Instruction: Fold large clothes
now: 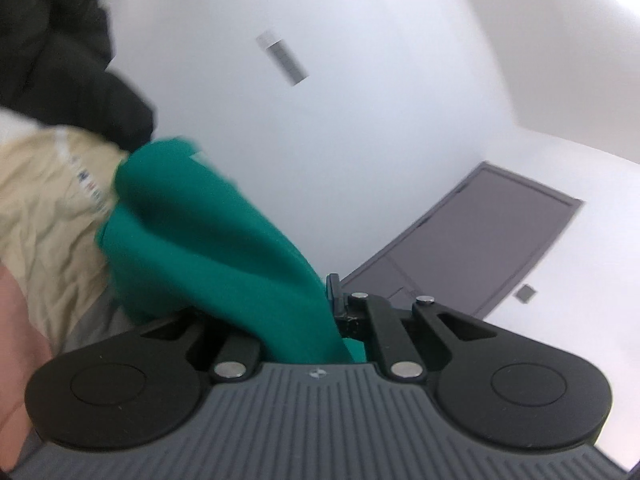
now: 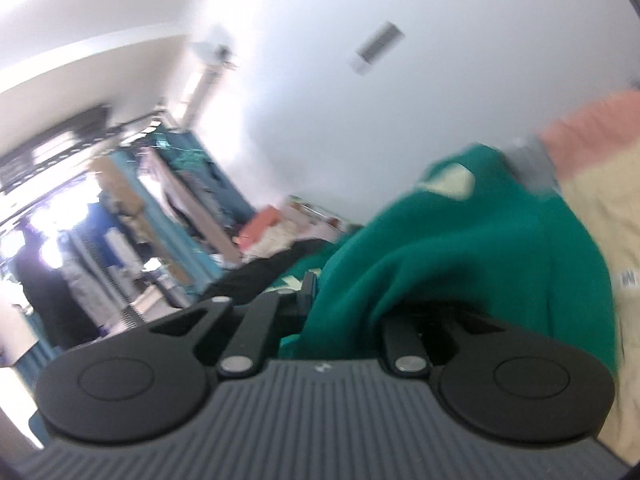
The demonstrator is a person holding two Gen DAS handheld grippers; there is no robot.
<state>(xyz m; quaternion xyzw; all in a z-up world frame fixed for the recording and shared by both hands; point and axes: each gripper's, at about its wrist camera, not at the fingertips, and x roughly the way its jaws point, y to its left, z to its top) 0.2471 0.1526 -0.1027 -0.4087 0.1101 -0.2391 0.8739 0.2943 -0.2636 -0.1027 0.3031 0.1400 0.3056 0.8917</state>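
White ceiling [image 1: 360, 140], green garment [image 1: 208, 248] clamped in both grippers, lettering unreadable

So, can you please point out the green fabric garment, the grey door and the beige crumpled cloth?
green fabric garment [image 1: 208, 248]: left wrist view, on its bunched middle fold.
grey door [image 1: 480, 236]: left wrist view, on the flat panel.
beige crumpled cloth [image 1: 44, 216]: left wrist view, on its wrinkled surface.

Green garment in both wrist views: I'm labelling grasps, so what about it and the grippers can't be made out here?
- Left wrist view: the left gripper fingertips are buried in the green garment; jaw gap hidden.
- Right wrist view: the right gripper fingertips are covered by the same cloth; motion blur too.
- Garment type and full extent: bunched, cut off by both gripper bodies.
- Beige cloth label: too blurred to read.
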